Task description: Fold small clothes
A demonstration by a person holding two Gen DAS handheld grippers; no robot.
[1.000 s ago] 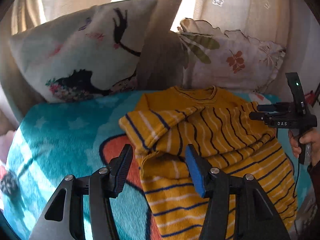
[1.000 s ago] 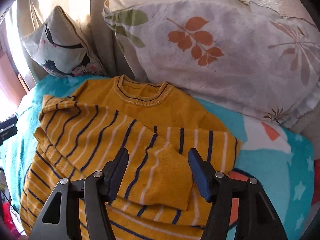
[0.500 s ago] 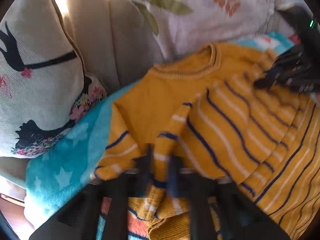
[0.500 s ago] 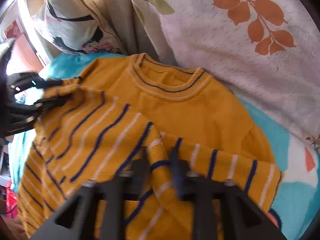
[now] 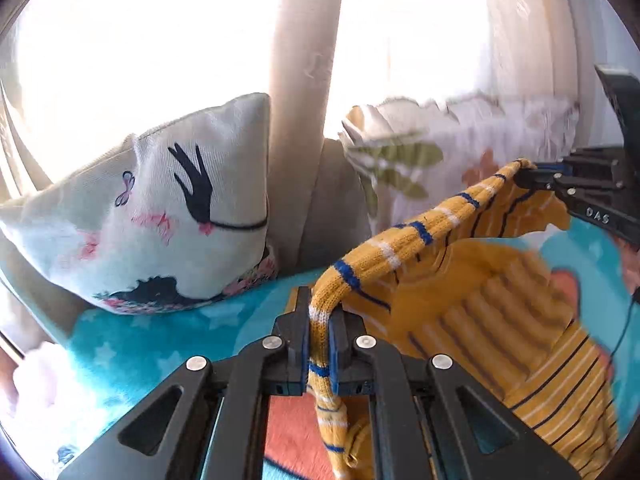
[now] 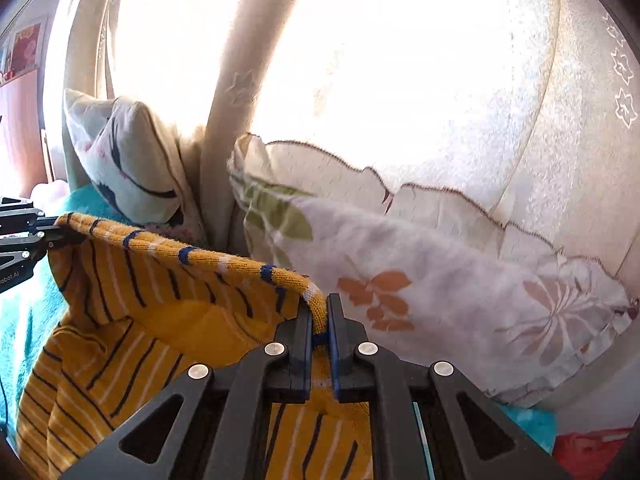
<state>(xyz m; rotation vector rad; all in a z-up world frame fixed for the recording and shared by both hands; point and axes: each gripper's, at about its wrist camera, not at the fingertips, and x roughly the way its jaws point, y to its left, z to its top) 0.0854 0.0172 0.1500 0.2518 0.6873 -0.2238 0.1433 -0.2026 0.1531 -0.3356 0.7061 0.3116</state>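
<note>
- Both claws are clamped tight on cloth: the left gripper has its jaws pressed together on a striped edge of the sweater, with knit pinched between the blue pads and hanging below them.
- Over on the other side, the right gripper is closed just as firmly on the far end of that same edge, a fold of yellow knit caught between its jaws.
- Between the two grips the sweater's edge runs as a raised, slightly sagging band, yellow with navy and white stripes; the body of the garment hangs down from it and bunches on the blanket below.
- No box, basket or other container shows in either view, so the sweater lies only on the bedding.
- That blanket is bright turquoise with pale stars and an orange patch under the left gripper.
- At the back, a pillow printed with a closed eye and pink bows leans against a beige curtain.
- Beside it rests a leaf-print pillow with a scalloped edge, carrying green and rust-orange leaves.
- Strong daylight glares through the window behind the curtain, washing out the upper part of both views.
- Something red peeks out at the lower right corner; I cannot tell what it is.
</note>
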